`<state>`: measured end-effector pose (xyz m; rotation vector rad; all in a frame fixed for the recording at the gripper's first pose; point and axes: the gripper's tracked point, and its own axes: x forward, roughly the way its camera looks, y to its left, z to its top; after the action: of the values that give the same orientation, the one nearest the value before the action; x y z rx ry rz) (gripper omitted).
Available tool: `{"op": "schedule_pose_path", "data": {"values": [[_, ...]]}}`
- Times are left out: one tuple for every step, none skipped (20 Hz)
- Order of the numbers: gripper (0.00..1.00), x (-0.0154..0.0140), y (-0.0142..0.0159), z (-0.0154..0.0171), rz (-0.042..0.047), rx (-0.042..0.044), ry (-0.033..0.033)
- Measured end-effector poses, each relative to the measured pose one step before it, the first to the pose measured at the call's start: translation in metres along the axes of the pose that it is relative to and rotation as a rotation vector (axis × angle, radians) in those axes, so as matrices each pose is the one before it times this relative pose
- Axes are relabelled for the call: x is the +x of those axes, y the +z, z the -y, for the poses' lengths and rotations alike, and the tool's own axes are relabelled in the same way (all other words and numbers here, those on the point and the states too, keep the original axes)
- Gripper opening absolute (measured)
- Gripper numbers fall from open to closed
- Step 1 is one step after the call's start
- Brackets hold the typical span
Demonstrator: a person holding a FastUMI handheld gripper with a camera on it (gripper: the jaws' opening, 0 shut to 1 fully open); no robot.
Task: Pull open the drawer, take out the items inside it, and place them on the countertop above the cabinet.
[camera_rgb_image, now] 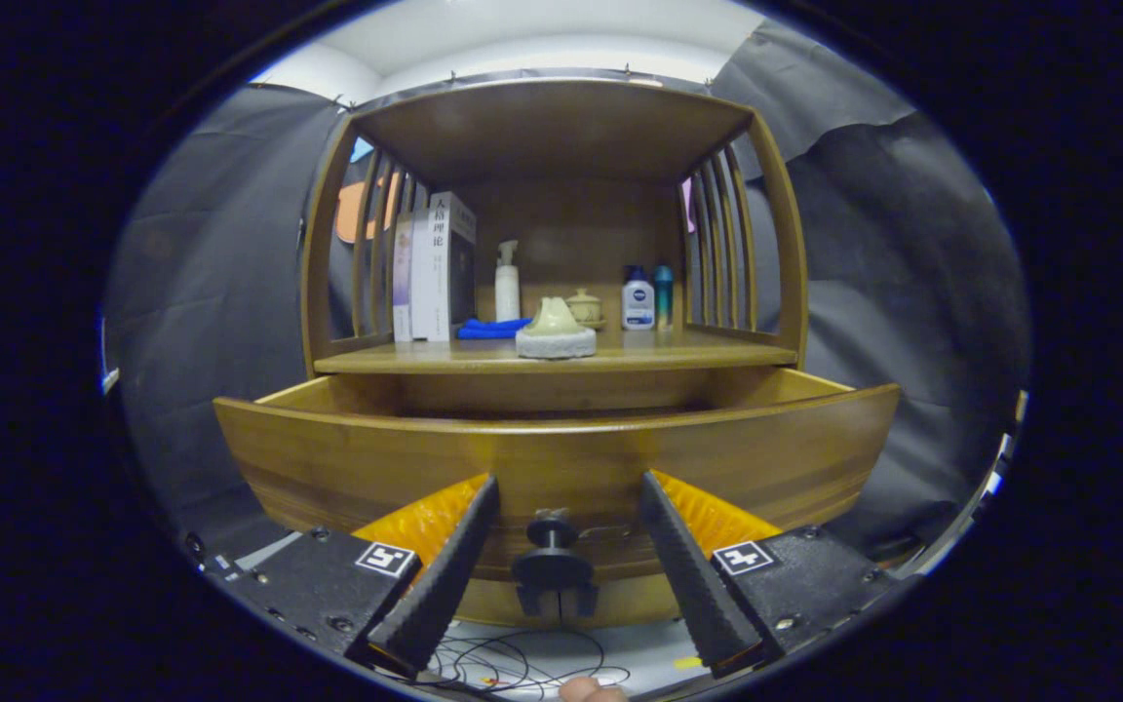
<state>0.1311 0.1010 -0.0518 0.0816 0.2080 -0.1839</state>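
Note:
A wooden cabinet stands ahead with its drawer (pixel 561 448) pulled out toward me; the drawer's inside is hidden behind its front panel. The small dark knob (pixel 551 531) on the drawer front sits between my fingers, untouched. My gripper (pixel 568 487) is open, with its fingertips close to the drawer front on either side of the knob. On the countertop (pixel 620 353) above the drawer rests a pale green piece on a whitish round pad (pixel 556 331).
Further back on the countertop stand books (pixel 435 268), a white pump bottle (pixel 507 283), a blue cloth (pixel 491 329), a small lidded jar (pixel 583 306) and two small bottles (pixel 647 298). Slatted wooden sides and a top shelf enclose the countertop. Cables (pixel 522 665) lie on the floor below.

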Motion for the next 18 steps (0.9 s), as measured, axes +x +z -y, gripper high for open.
{"op": "schedule_pose_path", "data": {"values": [[0.96, 0.00306, -0.00173, -0.00136, -0.00392, 0.0021, -0.00306], [0.96, 0.00616, 0.00124, -0.00096, -0.00523, -0.00257, -0.00238], [0.96, 0.00409, 0.00214, -0.00024, 0.00548, -0.00279, -0.00277], [0.96, 0.00597, 0.00042, 0.00088, -0.00048, -0.00284, -0.0008], [0.96, 0.00443, 0.001, -0.00038, 0.00164, 0.00021, -0.00058], [0.96, 0.00456, 0.0011, -0.00048, 0.00179, 0.00118, -0.00039], [0.97, 0.00467, 0.00027, -0.00106, -0.00138, -0.00196, -0.00033], [0.96, 0.00456, 0.00087, 0.00018, 0.00074, -0.00551, -0.00139], [0.96, 0.00534, 0.00071, 0.00059, 0.00075, -0.00497, -0.0003], [0.97, 0.00526, 0.0009, 0.00003, -0.0032, -0.0038, -0.00011], [0.97, 0.00935, 0.00144, -0.00102, 0.0006, -0.01137, -0.00142], [0.97, 0.0045, 0.00022, 0.00022, -0.00371, -0.01312, -0.00098], [0.96, 0.0045, 0.00019, 0.00042, -0.00029, -0.01013, -0.0015], [0.96, 0.00398, 0.0006, 0.00012, -0.00151, -0.00315, -0.00104], [0.96, 0.00448, 0.00067, -0.00037, -0.00086, 0.00142, -0.0011], [0.96, 0.00238, 0.00061, -0.00068, -0.00144, 0.00271, -0.0005], [0.96, 0.00331, 0.00024, -0.00017, -0.00108, -0.00043, -0.00017], [0.97, 0.00283, 0.00063, -0.00011, -0.00052, -0.00013, -0.00035]]}}
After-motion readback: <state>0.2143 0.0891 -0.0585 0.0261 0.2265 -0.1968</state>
